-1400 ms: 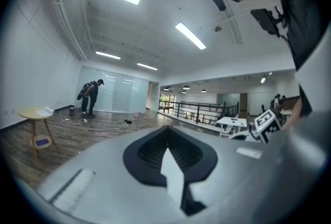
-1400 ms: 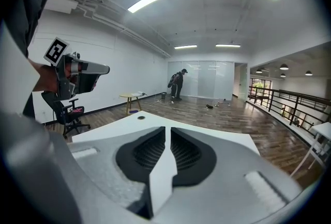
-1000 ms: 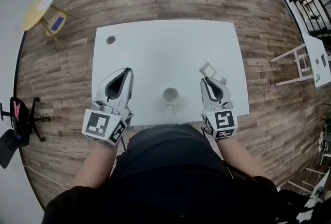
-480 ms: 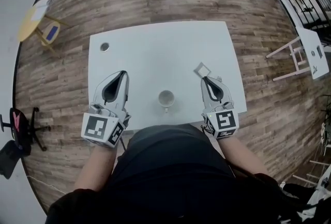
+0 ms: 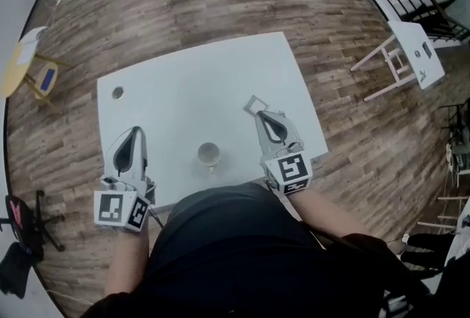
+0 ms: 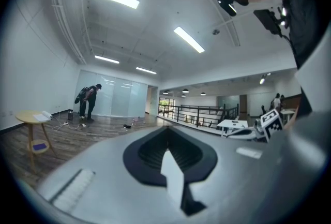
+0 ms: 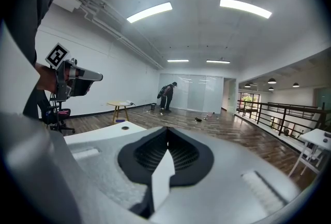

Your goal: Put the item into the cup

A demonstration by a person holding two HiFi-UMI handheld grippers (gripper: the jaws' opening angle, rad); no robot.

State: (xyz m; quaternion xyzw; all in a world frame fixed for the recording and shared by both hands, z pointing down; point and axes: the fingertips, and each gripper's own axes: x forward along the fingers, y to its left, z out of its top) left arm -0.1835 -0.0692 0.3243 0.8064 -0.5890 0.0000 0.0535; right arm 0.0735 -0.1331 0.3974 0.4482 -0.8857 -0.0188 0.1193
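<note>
White item point(image 5: 254, 103) at right gripper point(image 5: 259, 114) tip; fingers point(image 7: 146, 153) just closed, nothing visible between.

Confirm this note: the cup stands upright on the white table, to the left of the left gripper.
One detail is wrong. The cup does stand upright on the white table, but it is between the left gripper and the right gripper, not to the left of the left one. The head view shows this.
</note>
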